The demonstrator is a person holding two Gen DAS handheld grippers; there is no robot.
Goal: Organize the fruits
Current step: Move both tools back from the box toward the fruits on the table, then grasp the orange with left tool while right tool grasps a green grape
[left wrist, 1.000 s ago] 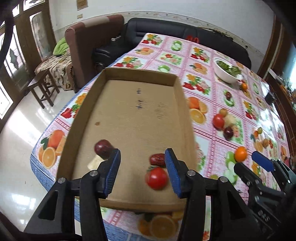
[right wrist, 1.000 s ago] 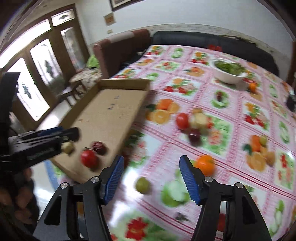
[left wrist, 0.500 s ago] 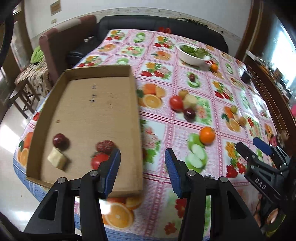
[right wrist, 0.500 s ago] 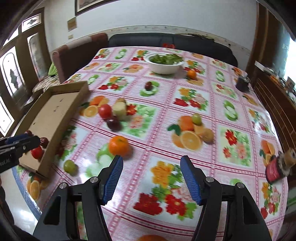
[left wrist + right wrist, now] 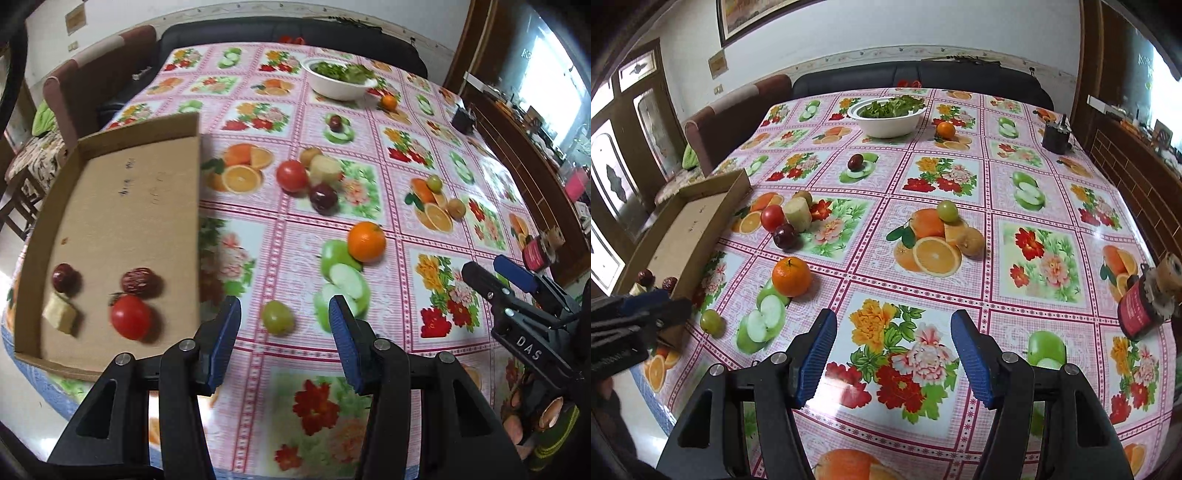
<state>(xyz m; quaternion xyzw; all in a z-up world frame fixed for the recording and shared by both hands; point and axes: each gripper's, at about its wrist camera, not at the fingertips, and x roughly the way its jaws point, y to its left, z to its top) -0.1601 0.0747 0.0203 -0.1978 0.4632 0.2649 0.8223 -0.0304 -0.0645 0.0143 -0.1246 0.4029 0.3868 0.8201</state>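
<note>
Left wrist view: left hand-held gripper (image 5: pixel 284 332) gaping wide, holding nothing, green grape (image 5: pixel 276 316) between its fingers on the worktop (image 5: pixel 258 229). Right hand-held gripper (image 5: pixel 893 356) wide open, empty. Cardboard tray (image 5: pixel 129 206) holds a tomato (image 5: pixel 130 316).

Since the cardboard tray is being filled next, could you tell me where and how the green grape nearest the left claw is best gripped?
Grip the green grape across its middle, coming from above and in front with the open left claw, which already frames it. It is small, round and smooth, so off-centre pads would likely squeeze it out. It lies alone on the tablecloth, right of the cardboard tray, so both sides are free.
</note>
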